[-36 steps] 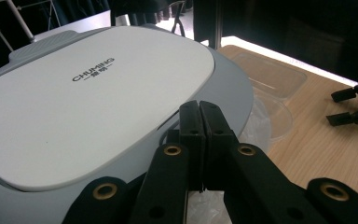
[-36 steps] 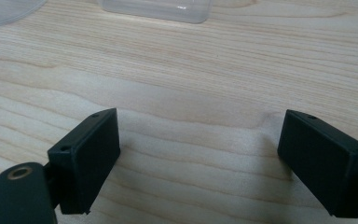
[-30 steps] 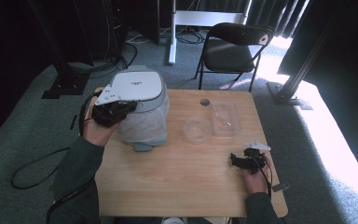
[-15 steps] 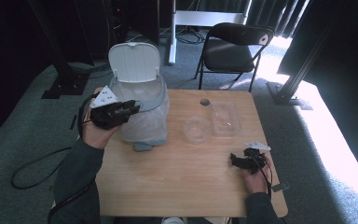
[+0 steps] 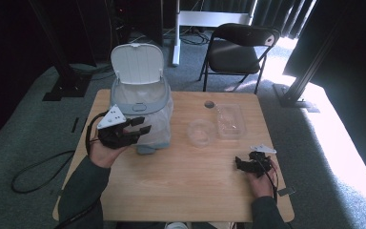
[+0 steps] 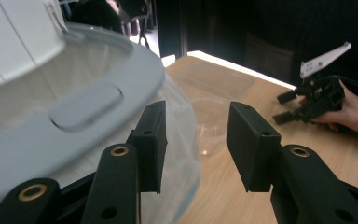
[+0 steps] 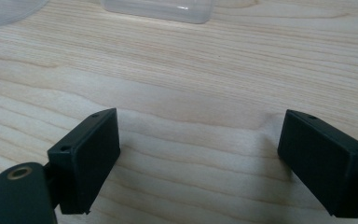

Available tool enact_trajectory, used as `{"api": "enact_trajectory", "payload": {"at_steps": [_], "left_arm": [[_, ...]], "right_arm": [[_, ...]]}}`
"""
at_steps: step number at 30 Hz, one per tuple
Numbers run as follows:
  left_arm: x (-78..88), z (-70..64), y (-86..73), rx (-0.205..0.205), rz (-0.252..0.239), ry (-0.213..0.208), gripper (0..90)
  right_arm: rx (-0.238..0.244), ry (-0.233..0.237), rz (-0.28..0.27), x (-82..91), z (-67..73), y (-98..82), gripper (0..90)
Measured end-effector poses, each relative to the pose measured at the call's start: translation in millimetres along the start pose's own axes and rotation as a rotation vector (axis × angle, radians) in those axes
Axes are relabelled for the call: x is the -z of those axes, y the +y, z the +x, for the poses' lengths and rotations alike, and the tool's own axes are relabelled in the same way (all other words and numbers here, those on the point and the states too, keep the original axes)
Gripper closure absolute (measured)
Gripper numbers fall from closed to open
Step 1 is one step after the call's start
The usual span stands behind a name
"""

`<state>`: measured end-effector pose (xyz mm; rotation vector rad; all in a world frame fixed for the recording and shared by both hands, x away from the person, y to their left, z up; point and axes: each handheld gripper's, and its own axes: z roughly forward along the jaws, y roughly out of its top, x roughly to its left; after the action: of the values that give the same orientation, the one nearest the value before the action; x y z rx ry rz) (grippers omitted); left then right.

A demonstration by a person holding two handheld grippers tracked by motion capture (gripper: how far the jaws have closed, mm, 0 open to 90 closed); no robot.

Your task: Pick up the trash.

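Standing at the far left corner of the counter (image 5: 171, 191), the small grey-rimmed waste bin (image 5: 145, 119) has its white lid (image 5: 137, 63) tipped up and back, so the pale liner bag (image 5: 159, 126) inside its rim is open to view. The left gripper (image 5: 139, 125) hovers just in front of the bin's near side, close to the rim, and its jaws have just been opening; they now stand moderately apart with nothing between them. In the left gripper view, the bin's grey rim with its raised push tab (image 6: 86, 106) fills the space beside one jaw, and the bag bulges below it, though whether that jaw touches the bag cannot be told.

Near the middle of the counter, toward the far edge, sits a clear round bowl (image 5: 200, 132), and just beside it, toward the right edge, a clear rectangular container (image 5: 230, 120). The two are near each other, but whether they touch cannot be told.

By the right edge, closer to the near side, the right gripper (image 5: 240, 164) rests low over the bare wood, well apart from the bin. Its jaws are spread wide and empty, as the right gripper view shows, with only wood grain between them.
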<state>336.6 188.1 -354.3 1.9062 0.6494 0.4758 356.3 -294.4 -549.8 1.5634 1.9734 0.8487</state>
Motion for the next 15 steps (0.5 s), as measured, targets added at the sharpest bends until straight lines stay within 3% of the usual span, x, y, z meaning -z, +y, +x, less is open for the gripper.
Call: {"api": "enact_trajectory", "payload": {"at_steps": [6,9,12,15], "left_arm": [[-12.5,-2.6,-23.7,0.026,0.009,-0.033,55.9],[-18.7,-6.4,-36.8,0.036,0.008,-0.05,55.5],[-26.1,-8.6,-47.8,0.043,0.04,-0.046,54.7],[-32.0,-5.2,-55.4,0.061,0.066,-0.038,54.6]], "right_arm": [[0.031,0.034,-0.002,-0.2,1.4,0.8,15.7],[0.033,0.042,-0.001,2.1,2.0,3.1,32.7],[0.04,0.046,0.0,2.9,2.9,5.6,46.0],[0.044,0.046,0.001,2.8,3.3,6.7,51.8]]}}
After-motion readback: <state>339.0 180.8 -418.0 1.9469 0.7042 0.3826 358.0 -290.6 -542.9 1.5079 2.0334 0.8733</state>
